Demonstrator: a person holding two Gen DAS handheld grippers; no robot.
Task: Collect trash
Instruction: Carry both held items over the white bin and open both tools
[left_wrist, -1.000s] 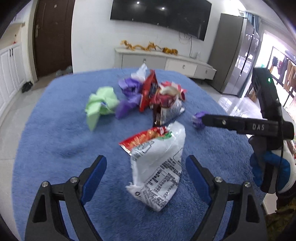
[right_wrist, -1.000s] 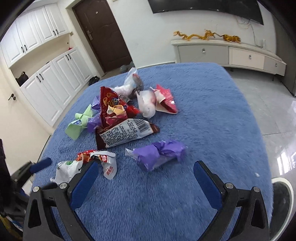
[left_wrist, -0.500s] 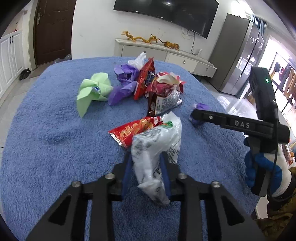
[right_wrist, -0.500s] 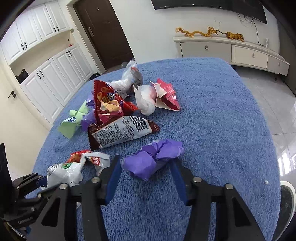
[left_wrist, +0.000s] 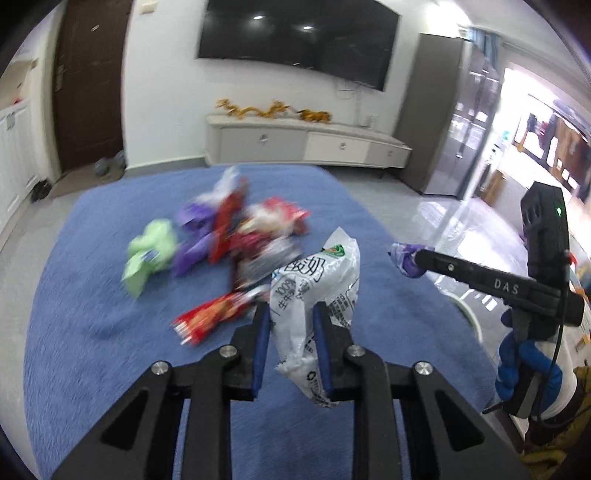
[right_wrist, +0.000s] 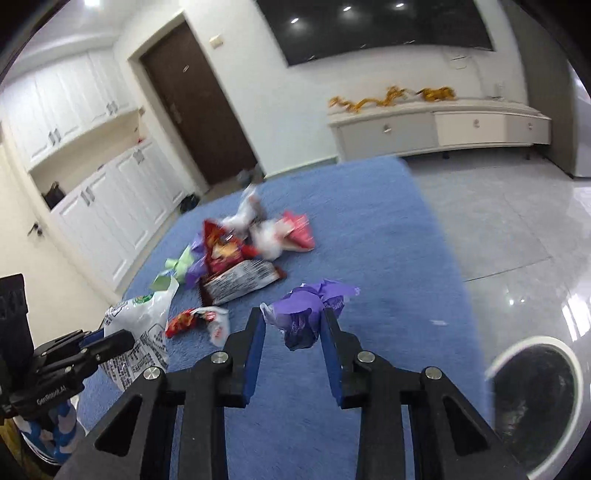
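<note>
On the near edge of the blue rug (left_wrist: 92, 332), both claws carry trash clear of the pile. The left claw (left_wrist: 290, 345) pinches a white printed bag (left_wrist: 317, 291), which hangs between its blue pads above the rug. The right claw (right_wrist: 293, 349) pinches a crumpled purple wrapper (right_wrist: 306, 314), likewise lifted off the rug. Its jaws have just been closing, as have the left claw's, each with its piece between them.

A white-rimmed bin (right_wrist: 532, 387) with a dark inside stands on the tiled floor (right_wrist: 517, 221) at the near right, beside the rug; I judge it the likely place for both pieces. So the task looks barely begun: two pieces are picked up, none is seen dropped in.

Left on the rug are a red and white packet (left_wrist: 218, 317) near the left claw, a green wrapper (left_wrist: 147, 251) to the far left, and a blurred heap of red, purple and white wrappers (left_wrist: 255, 236) farther off.

Compared with a second ago, both claws stood spread wide around pieces lying flat; now they grip them and have risen, and the heap looks farther away.
</note>
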